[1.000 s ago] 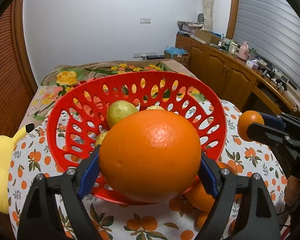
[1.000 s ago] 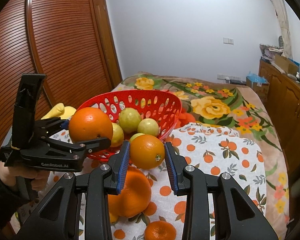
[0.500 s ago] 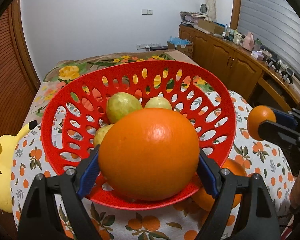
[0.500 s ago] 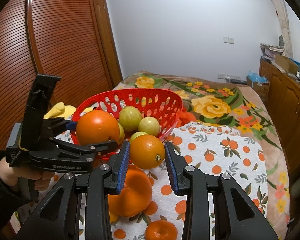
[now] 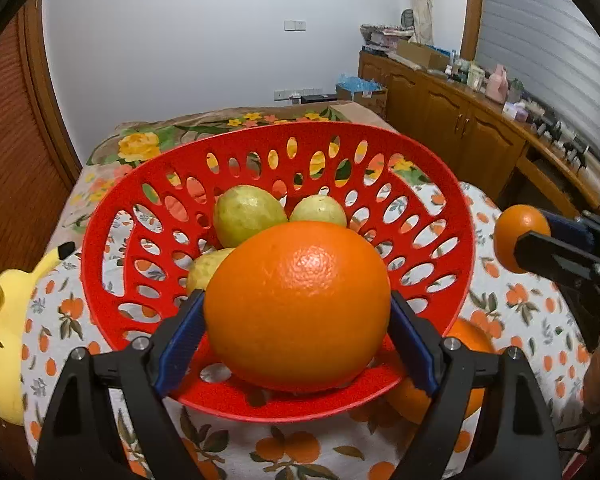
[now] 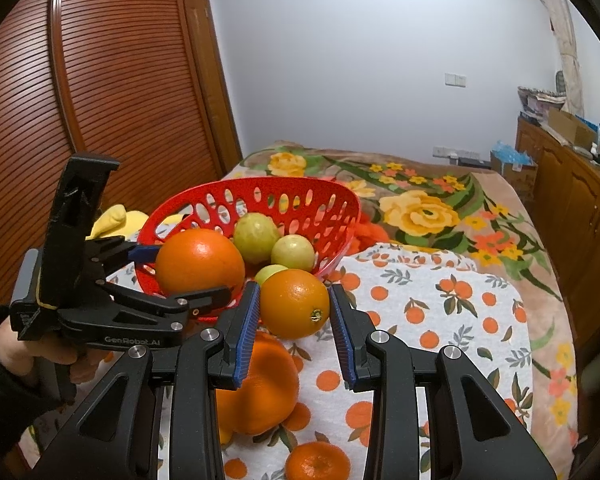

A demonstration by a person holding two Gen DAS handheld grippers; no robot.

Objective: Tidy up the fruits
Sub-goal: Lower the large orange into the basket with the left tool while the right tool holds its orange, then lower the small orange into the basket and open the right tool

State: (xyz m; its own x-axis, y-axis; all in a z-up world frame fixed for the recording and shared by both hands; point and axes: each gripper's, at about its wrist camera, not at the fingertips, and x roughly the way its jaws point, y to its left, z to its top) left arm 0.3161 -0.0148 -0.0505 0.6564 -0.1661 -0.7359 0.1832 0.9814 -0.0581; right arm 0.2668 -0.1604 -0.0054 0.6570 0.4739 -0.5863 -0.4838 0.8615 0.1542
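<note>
My left gripper [image 5: 296, 340] is shut on a large orange [image 5: 298, 304] and holds it over the near side of the red perforated basket [image 5: 440, 216]. The basket holds three green-yellow fruits [image 5: 248, 214]. In the right wrist view the left gripper [image 6: 188, 276] and its orange [image 6: 200, 260] hover at the basket's [image 6: 312, 200] near rim. My right gripper [image 6: 294, 320] is shut on a smaller orange [image 6: 294, 304], held above the cloth to the right of the basket; it also shows in the left wrist view [image 5: 520, 236].
A large orange [image 6: 260, 388] and a small mandarin [image 6: 316, 460] lie on the orange-print cloth [image 6: 440, 320] below my right gripper. A yellow plush toy [image 5: 0, 332] lies left of the basket. Wooden cabinets [image 5: 460, 132] stand at the right.
My left gripper has carried the large orange forward and over the basket's near rim. The right gripper and its orange have held nearly still.
</note>
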